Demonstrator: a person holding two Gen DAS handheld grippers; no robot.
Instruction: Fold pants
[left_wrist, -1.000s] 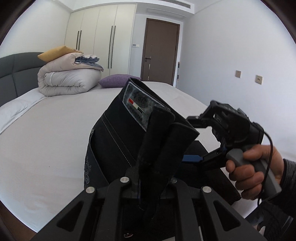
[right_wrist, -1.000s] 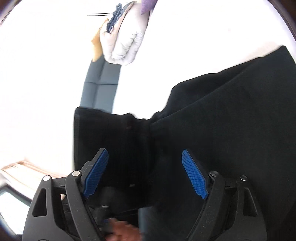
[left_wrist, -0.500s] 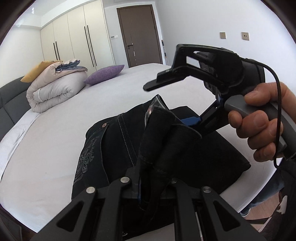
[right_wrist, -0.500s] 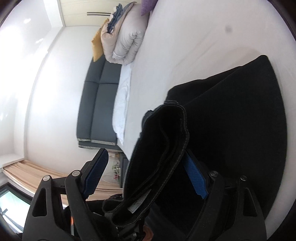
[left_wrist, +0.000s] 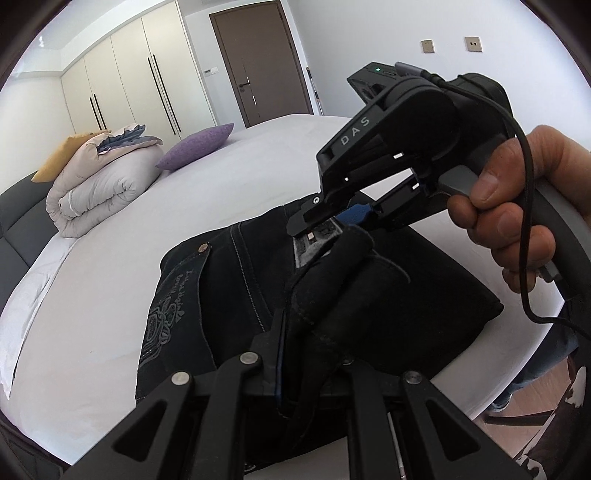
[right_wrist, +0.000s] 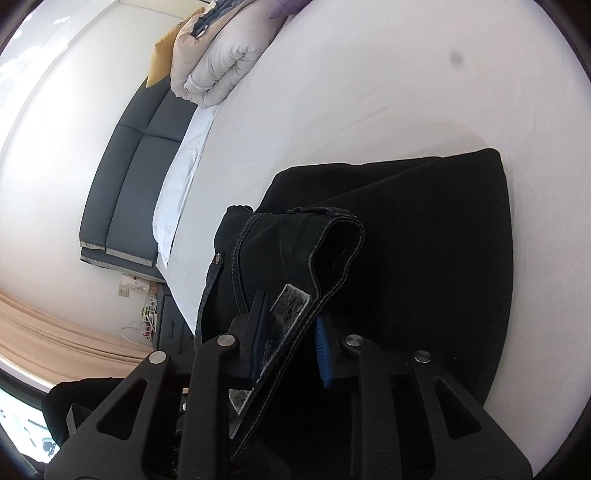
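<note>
Dark denim pants (left_wrist: 229, 288) lie partly folded near the bed's front edge, also in the right wrist view (right_wrist: 424, 236). My left gripper (left_wrist: 314, 332) is shut on a bunched part of the waistband. My right gripper (left_wrist: 332, 221), held by a hand, is shut on the waistband at its grey label (left_wrist: 314, 243). In the right wrist view the right gripper (right_wrist: 291, 332) pinches the waistband and label (right_wrist: 280, 325) between its blue pads (right_wrist: 322, 343).
The white bed (left_wrist: 110, 277) extends away. A rolled duvet (left_wrist: 99, 184), a yellow pillow (left_wrist: 55, 158) and a purple pillow (left_wrist: 195, 146) lie at its far end. A grey headboard (right_wrist: 125, 184), wardrobes (left_wrist: 129, 85) and a brown door (left_wrist: 258, 62) stand beyond.
My right gripper has closed from open onto the waistband beside my left gripper. The held waistband has come down toward the folded pants on the bed.
</note>
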